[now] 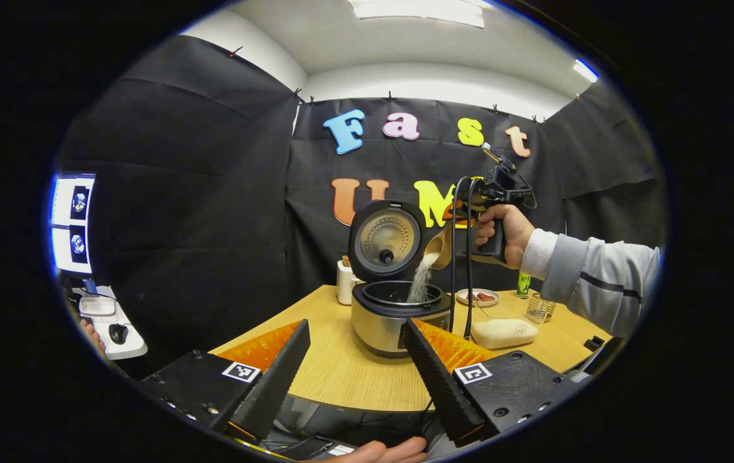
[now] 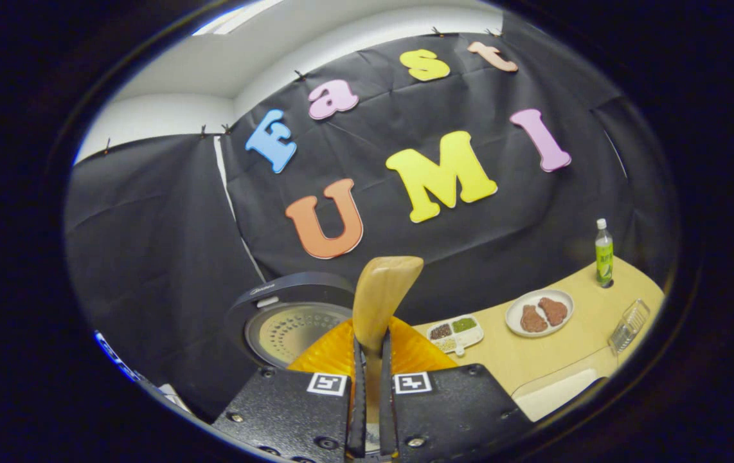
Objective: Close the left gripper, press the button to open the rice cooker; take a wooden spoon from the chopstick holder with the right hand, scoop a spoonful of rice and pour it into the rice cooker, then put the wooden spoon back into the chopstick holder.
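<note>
The rice cooker (image 1: 399,302) stands on the bench (image 1: 341,366) with its lid up, and a stream of rice (image 1: 420,280) falls from the tilted wooden spoon (image 1: 439,247) into its pot. The right tongs (image 2: 371,386) are clamped narrow on the spoon's handle — a hand (image 1: 502,235) holds them above the cooker. The left tongs (image 1: 355,334) are spread wide, holding nothing — low before the cooker.

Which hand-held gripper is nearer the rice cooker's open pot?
Right. The right hand-held gripper holds the wooden spoon tipped just above the rice cooker; the left hand-held gripper sits back near the table's front edge.
</note>
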